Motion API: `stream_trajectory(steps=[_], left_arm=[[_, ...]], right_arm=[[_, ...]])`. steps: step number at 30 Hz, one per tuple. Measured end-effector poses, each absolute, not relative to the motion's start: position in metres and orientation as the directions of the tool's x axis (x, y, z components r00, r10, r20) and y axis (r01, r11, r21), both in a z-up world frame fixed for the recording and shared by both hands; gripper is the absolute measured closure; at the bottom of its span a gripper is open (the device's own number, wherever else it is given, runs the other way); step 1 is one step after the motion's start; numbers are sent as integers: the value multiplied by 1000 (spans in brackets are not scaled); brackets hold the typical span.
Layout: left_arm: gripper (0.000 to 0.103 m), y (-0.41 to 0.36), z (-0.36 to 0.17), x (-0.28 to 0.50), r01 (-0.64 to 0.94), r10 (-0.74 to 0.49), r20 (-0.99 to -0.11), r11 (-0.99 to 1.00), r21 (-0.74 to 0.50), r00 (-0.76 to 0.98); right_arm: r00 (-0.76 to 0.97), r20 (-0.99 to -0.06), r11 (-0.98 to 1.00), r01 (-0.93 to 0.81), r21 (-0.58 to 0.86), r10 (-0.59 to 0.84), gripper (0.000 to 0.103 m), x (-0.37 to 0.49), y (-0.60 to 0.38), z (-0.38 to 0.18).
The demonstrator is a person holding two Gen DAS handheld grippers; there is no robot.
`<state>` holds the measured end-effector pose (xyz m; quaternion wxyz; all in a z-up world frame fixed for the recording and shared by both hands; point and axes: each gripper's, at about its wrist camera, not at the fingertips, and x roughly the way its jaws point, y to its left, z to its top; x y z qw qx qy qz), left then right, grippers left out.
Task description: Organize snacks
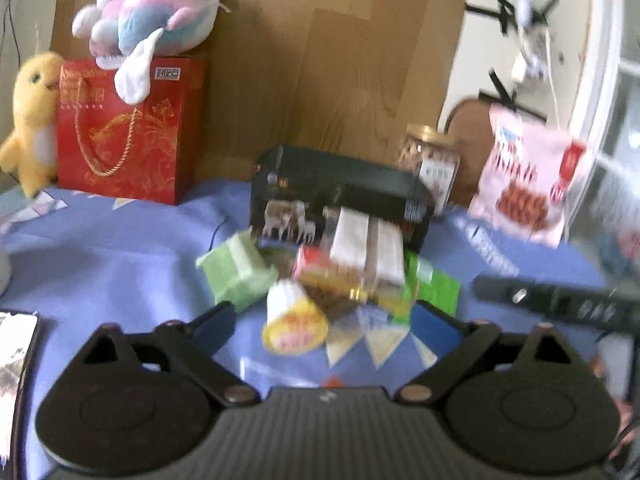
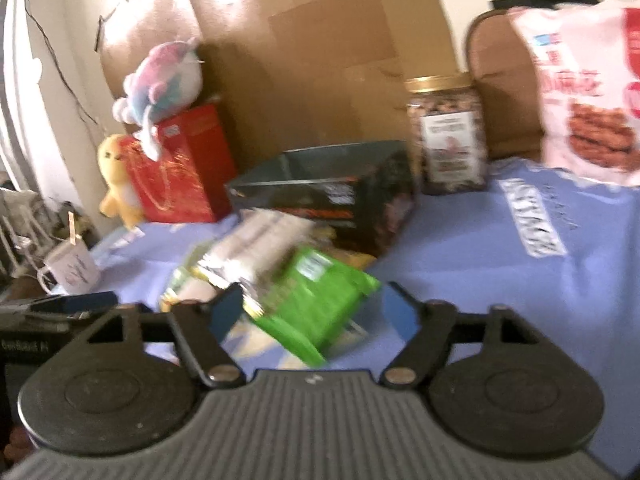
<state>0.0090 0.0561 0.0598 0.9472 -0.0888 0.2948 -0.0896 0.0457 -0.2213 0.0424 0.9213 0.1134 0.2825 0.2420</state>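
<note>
A pile of snack packets lies on the blue cloth in front of an open dark box (image 1: pixel 340 188), which also shows in the right wrist view (image 2: pixel 332 184). In the pile are a pale green packet (image 1: pixel 236 272), a yellow and white cup snack (image 1: pixel 294 320), a white striped packet (image 1: pixel 366 244) and a bright green packet (image 2: pixel 316 300). My left gripper (image 1: pixel 324 320) is open, with the cup snack between its fingers but untouched. My right gripper (image 2: pixel 312 312) is open around the bright green packet, not closed on it.
A red gift bag (image 1: pixel 128 128) with a plush fish (image 1: pixel 156 12) and a yellow plush (image 1: pixel 32 120) stands back left. A nut jar (image 2: pixel 448 136) and a pink snack bag (image 2: pixel 588 92) stand back right. A mug (image 2: pixel 72 268) is at the left. Cardboard backs the table.
</note>
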Motion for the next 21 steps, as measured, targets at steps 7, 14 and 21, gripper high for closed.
stream_trajectory(steps=[7, 14, 21], left_arm=[[32, 67, 61, 78, 133, -352, -573, 912, -388, 740], [37, 53, 43, 99, 171, -389, -583, 904, -393, 713], [52, 41, 34, 102, 185, -380, -591, 913, -365, 711]], right_arm=[[674, -486, 829, -483, 281, 557, 39, 63, -186, 43], [679, -525, 817, -573, 59, 513, 38, 65, -154, 37], [706, -519, 819, -573, -19, 482, 30, 72, -140, 26]])
